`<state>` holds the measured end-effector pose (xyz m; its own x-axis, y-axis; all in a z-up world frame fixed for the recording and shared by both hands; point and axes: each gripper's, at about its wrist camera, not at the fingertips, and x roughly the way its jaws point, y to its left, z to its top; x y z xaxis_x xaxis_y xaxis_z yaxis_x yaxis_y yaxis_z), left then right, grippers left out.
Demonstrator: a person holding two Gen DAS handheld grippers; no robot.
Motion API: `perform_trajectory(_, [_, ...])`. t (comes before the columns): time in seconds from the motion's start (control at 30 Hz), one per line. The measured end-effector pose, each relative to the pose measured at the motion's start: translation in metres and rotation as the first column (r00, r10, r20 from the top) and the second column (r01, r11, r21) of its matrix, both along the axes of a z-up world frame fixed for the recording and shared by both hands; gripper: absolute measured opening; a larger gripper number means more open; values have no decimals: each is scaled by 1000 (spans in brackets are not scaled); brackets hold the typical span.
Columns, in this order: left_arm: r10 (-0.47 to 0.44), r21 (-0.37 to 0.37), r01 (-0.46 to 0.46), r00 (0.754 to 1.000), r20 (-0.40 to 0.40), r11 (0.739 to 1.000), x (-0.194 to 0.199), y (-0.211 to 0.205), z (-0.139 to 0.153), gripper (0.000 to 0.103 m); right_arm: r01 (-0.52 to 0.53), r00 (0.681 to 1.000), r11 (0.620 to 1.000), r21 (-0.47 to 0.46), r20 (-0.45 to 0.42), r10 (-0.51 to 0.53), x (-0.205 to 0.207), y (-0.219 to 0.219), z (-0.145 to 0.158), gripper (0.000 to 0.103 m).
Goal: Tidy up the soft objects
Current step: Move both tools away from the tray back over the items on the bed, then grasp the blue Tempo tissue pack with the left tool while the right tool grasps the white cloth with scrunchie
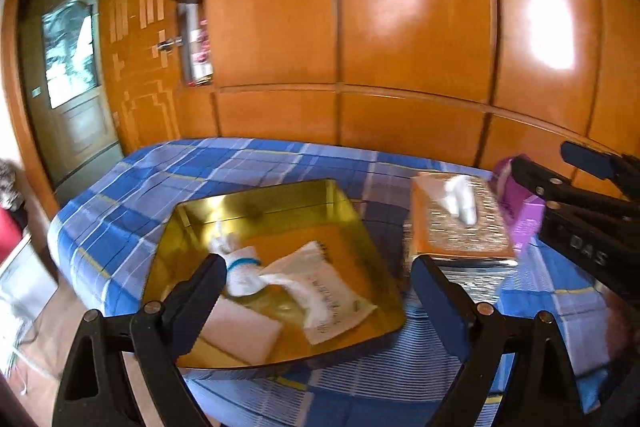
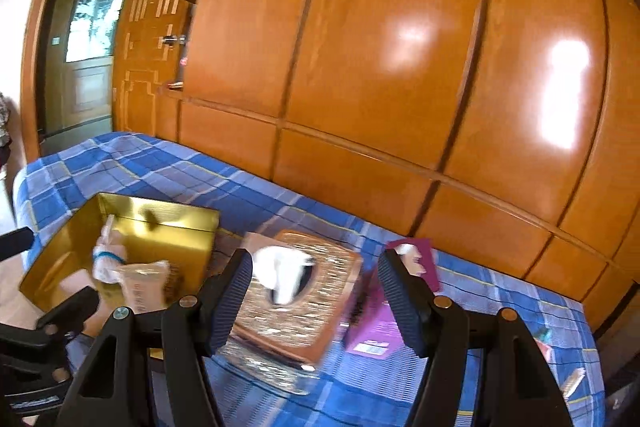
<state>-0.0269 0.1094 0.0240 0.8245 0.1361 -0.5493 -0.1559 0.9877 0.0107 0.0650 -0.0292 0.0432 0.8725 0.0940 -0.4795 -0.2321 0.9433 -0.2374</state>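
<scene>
Over the plaid bedspread [image 1: 224, 163], left wrist view first: your left gripper [image 1: 318, 287] hangs released, jaws wide apart and holding nothing, above the gold tin [image 1: 332, 199]. Inside the tin lie a white cloth bundle with a blue band [image 1: 240, 269], a white printed packet [image 1: 332, 301] and a pale flat pad [image 1: 236, 331], so part of the sorting looks done. Just right of the tin sits the woven tissue box [image 1: 460, 227], a tissue poking from its top, with a purple pack [image 1: 520, 211] beyond it; both are outside the tin. Letters "DAS" show on the right tool's body at the frame edge; the packet's print is too blurred to read. Right wrist view next: your right gripper [image 2: 316, 291] is also released and empty, jaws spread above the tissue box [image 2: 316, 299]. The purple pack [image 2: 380, 327] lies just beside the box on the bedspread [image 2: 160, 167], the gold tin [image 2: 168, 223] to the left. Judging from this, the box and pack are left to place.
</scene>
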Motion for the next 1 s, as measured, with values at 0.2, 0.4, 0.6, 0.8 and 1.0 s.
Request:
perform_trajectory(0.2, [-171,21,171,985,8,985,7,-50,12,94,133,991,991,-5,17,-133,8,-68,5,66])
perform_trajectory(0.4, [-366,53,366,931,-3,929,20,-112,24,94,353,935,934,-51,-16,-354,30,-172,-6,66])
perform_trajectory(0.6, [-513,28,514,858,-39,857,39,-170,29,93,605,796,797,1,-31,-604,36,-288,-20,66])
perform_trajectory(0.8, [-624,30,628,777,-90,778,60,-234,27,87,784,618,589,198,-159,-770,19,-385,-43,66])
perform_trajectory(1.0, [-665,11,677,725,-180,735,97,-300,8,81,800,592,514,310,-270,-759,11,-412,-52,66])
